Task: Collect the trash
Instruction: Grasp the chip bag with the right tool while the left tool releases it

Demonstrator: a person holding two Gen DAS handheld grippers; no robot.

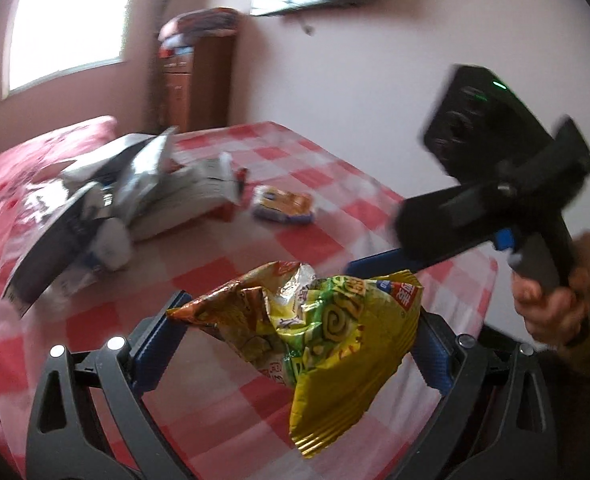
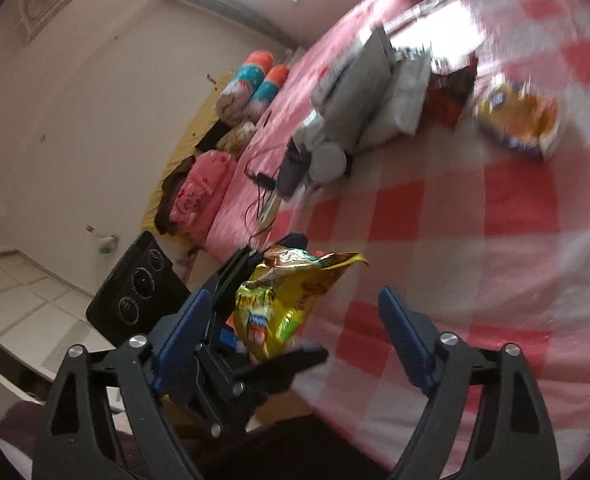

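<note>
Now the left gripper [image 1: 295, 320] clenches the yellow snack wrapper [image 1: 327, 336] aloft over the checked bed [image 1: 303, 236], freeing the released right gripper [image 2: 295, 340] for the orange packet [image 2: 519, 120] upper right.

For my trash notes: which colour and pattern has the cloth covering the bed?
The bed cloth is a red-and-white check, clearest in the right wrist view.

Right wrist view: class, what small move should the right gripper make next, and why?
Probably reach the right gripper toward the orange packet lying on the checked sheet. Its jaws stand open and empty, while the left gripper already grips the yellow snack bag.
</note>
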